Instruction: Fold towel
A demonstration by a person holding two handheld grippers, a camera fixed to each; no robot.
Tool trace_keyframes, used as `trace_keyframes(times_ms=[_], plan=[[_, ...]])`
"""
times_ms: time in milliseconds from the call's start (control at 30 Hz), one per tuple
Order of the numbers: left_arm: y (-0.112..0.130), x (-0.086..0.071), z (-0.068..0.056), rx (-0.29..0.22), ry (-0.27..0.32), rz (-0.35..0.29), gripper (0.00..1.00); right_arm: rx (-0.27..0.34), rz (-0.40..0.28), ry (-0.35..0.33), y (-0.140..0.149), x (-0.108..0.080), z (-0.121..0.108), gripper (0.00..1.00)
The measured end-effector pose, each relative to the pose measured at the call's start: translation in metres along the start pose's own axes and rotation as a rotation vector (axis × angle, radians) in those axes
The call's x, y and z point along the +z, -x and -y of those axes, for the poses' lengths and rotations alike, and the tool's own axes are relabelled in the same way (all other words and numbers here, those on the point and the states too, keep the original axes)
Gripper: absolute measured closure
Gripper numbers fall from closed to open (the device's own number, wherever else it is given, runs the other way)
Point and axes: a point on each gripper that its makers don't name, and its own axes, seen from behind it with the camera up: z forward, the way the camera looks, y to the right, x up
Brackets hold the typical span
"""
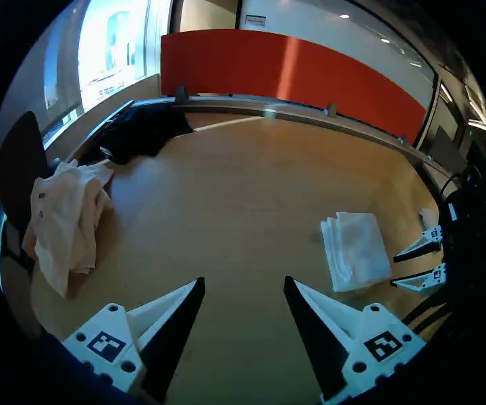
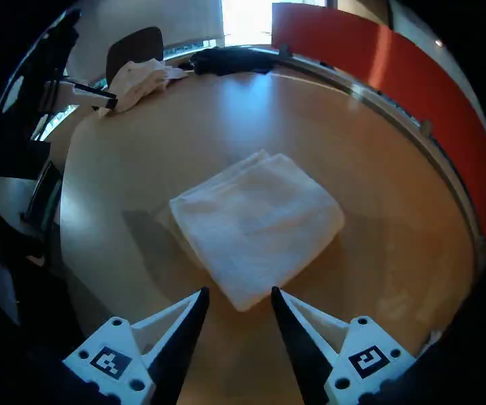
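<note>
A white towel (image 2: 258, 223) lies folded into a neat rectangle on the wooden table (image 2: 378, 202). My right gripper (image 2: 238, 291) hovers just before the towel's near corner, open, with nothing between its fingers. In the left gripper view the same folded towel (image 1: 355, 248) lies to the right, and the right gripper (image 1: 397, 270) shows beside it at the far right edge. My left gripper (image 1: 243, 283) stands open over bare table, well to the left of the towel.
A heap of crumpled white cloths (image 1: 67, 219) lies at the table's left side by a dark chair (image 1: 20, 169). A black garment (image 1: 142, 131) rests at the far edge. A red partition (image 1: 290, 71) and metal rail (image 1: 297, 113) line the back.
</note>
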Motion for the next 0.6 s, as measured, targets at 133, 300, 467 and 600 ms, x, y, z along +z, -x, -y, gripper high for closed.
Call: trace_keyframes(times_ms=[133,300,467,600], plan=[[0.000,0.000,-0.002,0.000,0.002,-0.001,0.13,0.006,0.016,0.005,0.009,0.003,-0.002,0.30],[0.000,0.000,-0.003,0.001,0.004,-0.002,0.14,0.010,0.027,0.008,0.015,0.006,-0.003,0.34],[0.000,0.000,-0.002,0.000,0.003,-0.002,0.14,0.007,0.029,0.004,0.018,0.010,-0.001,0.43],[0.000,0.000,-0.002,0.000,0.004,-0.002,0.14,0.008,0.028,0.008,0.019,0.011,0.000,0.45]])
